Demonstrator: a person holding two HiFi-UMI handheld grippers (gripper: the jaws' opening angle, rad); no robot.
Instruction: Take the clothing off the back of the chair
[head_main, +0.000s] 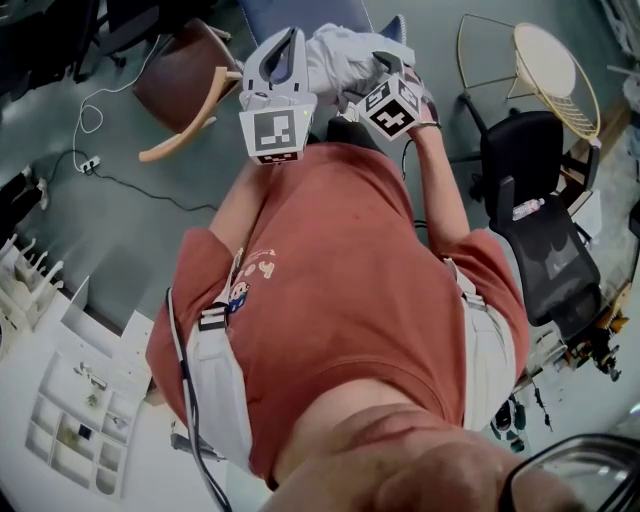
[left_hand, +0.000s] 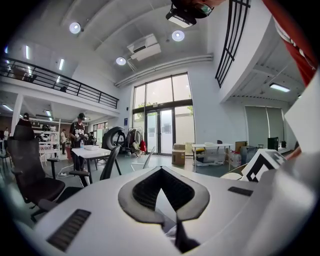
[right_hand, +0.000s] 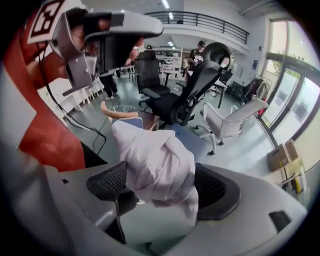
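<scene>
Drooping bunched between wide-apart jaws of right gripper (right_hand: 160, 186), garment (right_hand: 155, 160) lay loose, unclamped; left gripper (left_hand: 160, 170) closed, garment sliver apparently pinched. Risk: thin pinch slipping, garment dropping to floor (head_main: 130, 230) below grippers.

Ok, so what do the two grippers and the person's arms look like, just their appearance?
The left gripper and right gripper are pale grey moulded shells with dark textured pads on the jaws. Each carries a cube of black-and-white square markers. The person wears a rust-red T-shirt with short sleeves. A thin black cable runs down the left side.
</scene>
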